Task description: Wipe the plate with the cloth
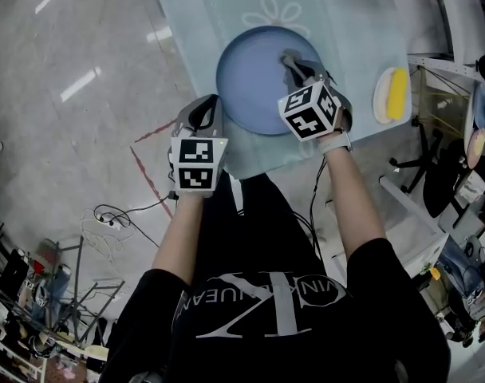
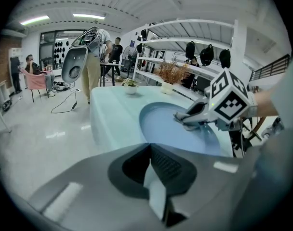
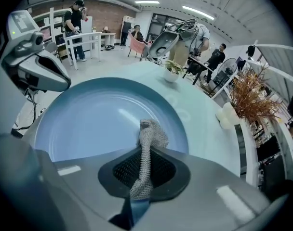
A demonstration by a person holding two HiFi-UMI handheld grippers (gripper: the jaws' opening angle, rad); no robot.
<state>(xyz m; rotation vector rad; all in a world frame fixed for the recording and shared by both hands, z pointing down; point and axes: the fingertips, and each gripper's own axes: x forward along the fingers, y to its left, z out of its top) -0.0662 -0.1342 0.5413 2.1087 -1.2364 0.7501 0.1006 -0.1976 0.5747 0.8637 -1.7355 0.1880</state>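
Note:
A round blue plate (image 1: 254, 82) (image 2: 168, 124) (image 3: 98, 119) lies on the pale blue table cover (image 1: 354, 22). My right gripper (image 1: 294, 66) (image 3: 141, 170) is over the plate's right side, shut on a grey mesh cloth (image 3: 147, 136) (image 1: 293, 58) whose free end rests on the plate. My left gripper (image 1: 203, 108) (image 2: 153, 177) sits at the table's near left edge, just left of the plate's rim. Its jaws are shut on a pale strip that looks like the edge of the table cover (image 2: 156, 196).
A white dish with a yellow thing (image 1: 392, 94) sits right of the plate. A small potted plant (image 3: 171, 73) and dried branches (image 3: 250, 97) stand farther back. The table edge (image 1: 187, 62) drops to shiny floor on the left; people stand far off.

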